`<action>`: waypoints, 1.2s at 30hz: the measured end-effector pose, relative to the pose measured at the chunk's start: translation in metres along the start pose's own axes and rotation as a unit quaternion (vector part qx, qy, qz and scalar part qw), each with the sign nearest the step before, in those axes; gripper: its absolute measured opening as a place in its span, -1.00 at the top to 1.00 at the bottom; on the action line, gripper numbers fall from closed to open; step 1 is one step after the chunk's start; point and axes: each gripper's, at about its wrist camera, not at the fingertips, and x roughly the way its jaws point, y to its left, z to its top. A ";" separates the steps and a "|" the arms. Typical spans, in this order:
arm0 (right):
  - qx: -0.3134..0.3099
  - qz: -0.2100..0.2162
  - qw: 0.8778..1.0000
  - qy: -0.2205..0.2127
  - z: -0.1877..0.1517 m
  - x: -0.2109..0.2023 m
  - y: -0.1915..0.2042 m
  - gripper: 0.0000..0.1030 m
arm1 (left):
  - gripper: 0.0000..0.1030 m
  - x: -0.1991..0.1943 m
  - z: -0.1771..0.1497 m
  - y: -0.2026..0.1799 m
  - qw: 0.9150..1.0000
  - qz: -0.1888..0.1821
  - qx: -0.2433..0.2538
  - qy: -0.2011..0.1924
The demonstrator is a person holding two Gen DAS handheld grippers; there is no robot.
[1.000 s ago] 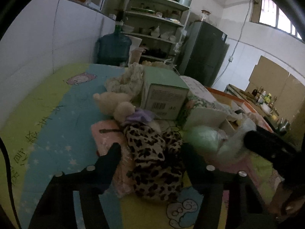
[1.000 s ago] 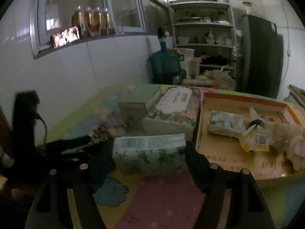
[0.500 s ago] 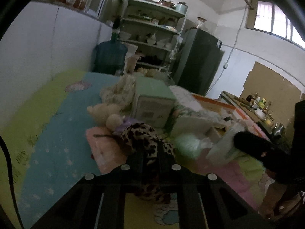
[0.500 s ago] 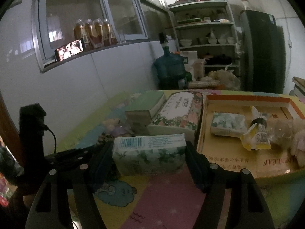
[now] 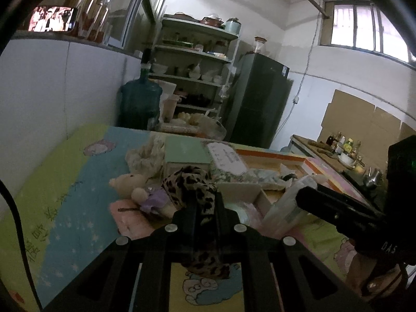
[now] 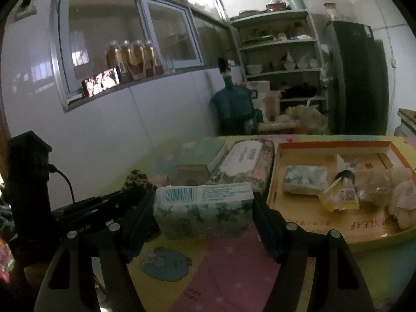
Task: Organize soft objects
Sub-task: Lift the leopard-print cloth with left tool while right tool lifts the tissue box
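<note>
The leopard-print soft fabric item (image 5: 193, 189), brown and black on cream, is pinched between the jaws of the left gripper (image 5: 205, 208), which are drawn close together on it. Its upper part bunches above the fingers and its lower part hangs below them, over the colourful cartoon-printed table cover (image 5: 65, 195). In the right wrist view the same fabric (image 6: 136, 180) shows at the left, beside the black left gripper (image 6: 104, 208).

The rectangular soft tissue pack with green floral print and a barcode label (image 6: 204, 209) is held between the pads of the right gripper (image 6: 202, 215), whose jaws stand at a middling width, one finger against each end of the pack. The pack appears clear of the table cover (image 6: 208, 273).

Just behind the leopard fabric lie a small cream plush bear in a purple garment (image 5: 140, 192) and a pink flat pouch (image 5: 130, 218). Beyond them stand a pale green box (image 5: 186, 153) and a floral-printed box with a white label (image 6: 245, 163), side by side.

To the right sits a shallow cardboard tray with an orange rim (image 6: 335, 144). Inside it are a second floral tissue pack (image 6: 304, 179), a yellow and white crumpled sachet (image 6: 340, 195) and a pale fluffy item (image 6: 405, 202) at the right edge.

A large blue water bottle (image 5: 140, 104), a metal shelf unit (image 5: 195, 72) and a dark refrigerator (image 5: 257, 98) stand behind the table.
</note>
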 end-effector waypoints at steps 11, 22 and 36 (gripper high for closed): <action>0.004 -0.011 0.999 -0.033 0.005 -0.030 -0.006 -0.44 | 0.78 -0.010 0.009 -0.021 1.000 -0.012 0.015 -0.020; 0.016 -0.036 0.997 -0.059 0.008 -0.060 -0.024 -0.44 | 0.78 -0.010 0.018 -0.041 0.999 -0.031 0.029 -0.028; 0.036 -0.076 0.994 -0.072 0.008 -0.077 -0.064 -0.43 | 0.78 0.019 0.030 -0.083 0.996 -0.077 0.049 -0.023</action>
